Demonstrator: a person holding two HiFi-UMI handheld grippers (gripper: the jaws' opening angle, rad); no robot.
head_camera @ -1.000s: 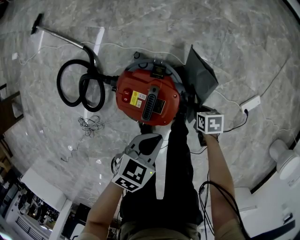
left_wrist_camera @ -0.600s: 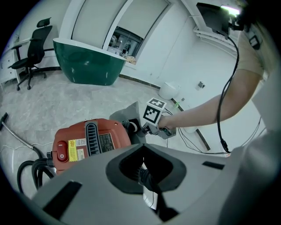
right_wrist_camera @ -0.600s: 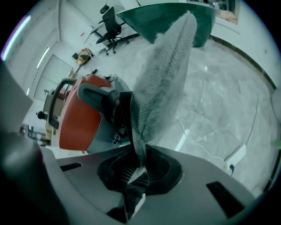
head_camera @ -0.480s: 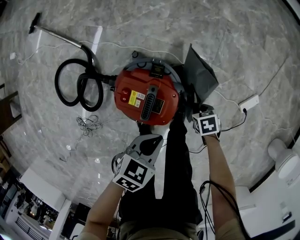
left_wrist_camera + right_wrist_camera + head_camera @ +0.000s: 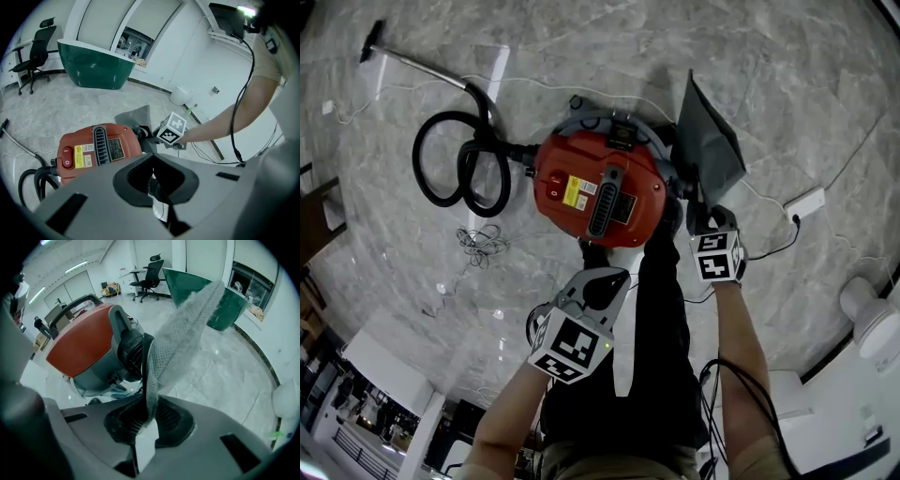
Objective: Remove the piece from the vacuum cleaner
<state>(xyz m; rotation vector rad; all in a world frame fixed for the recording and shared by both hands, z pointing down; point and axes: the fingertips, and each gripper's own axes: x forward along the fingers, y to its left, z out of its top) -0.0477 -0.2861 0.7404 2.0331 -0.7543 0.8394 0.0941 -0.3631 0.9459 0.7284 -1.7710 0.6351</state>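
Observation:
A red vacuum cleaner (image 5: 600, 187) stands on the marble floor, also seen as the vacuum cleaner (image 5: 93, 147) from the left side. A grey mesh fabric piece (image 5: 710, 141) sticks out from its right side, by the black outlet (image 5: 133, 350). My right gripper (image 5: 705, 214) is shut on the lower edge of this fabric piece (image 5: 183, 329). Its jaws have just been closing, with the cloth pinched at the right gripper (image 5: 149, 416). My left gripper (image 5: 605, 279) hangs in front of the vacuum, apart from it. That left gripper (image 5: 157, 183) is shut and holds nothing.
A black hose (image 5: 459, 169) coils left of the vacuum, with its metal wand (image 5: 422, 67) running to the far left. A loose cord bundle (image 5: 483, 246) and a white power strip (image 5: 802, 204) lie on the floor. A dark trouser leg (image 5: 661, 328) stands between the grippers.
The right gripper has rolled, so its marker cube faces differently, and it sits slightly nearer me. The grey fabric piece stands taller. The left gripper has kept still.

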